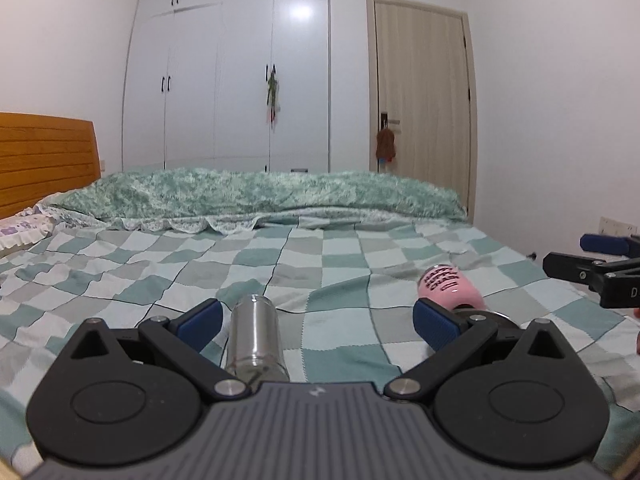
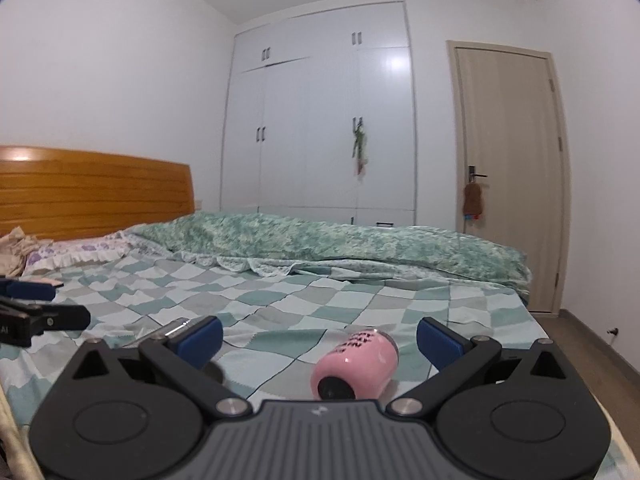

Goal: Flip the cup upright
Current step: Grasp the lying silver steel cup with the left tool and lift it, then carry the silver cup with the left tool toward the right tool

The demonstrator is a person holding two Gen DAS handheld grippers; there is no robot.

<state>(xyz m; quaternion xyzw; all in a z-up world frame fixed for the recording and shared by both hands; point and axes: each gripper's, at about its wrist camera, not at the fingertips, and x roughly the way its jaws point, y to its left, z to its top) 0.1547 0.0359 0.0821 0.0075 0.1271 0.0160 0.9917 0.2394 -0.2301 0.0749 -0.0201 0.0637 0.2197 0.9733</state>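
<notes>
A steel cup lies on its side on the checked bedspread, just inside my left gripper's left pad. That gripper is open and empty. A pink cup with black lettering also lies on its side, between the open jaws of my right gripper, nearer the right pad, touching neither. The pink cup also shows in the left wrist view, behind the right pad. The steel cup's end peeks out behind the right gripper's left pad.
A rolled green quilt lies across the far side of the bed. A wooden headboard and a pillow are at the left. A white wardrobe and a door stand behind. The other gripper shows at the right edge.
</notes>
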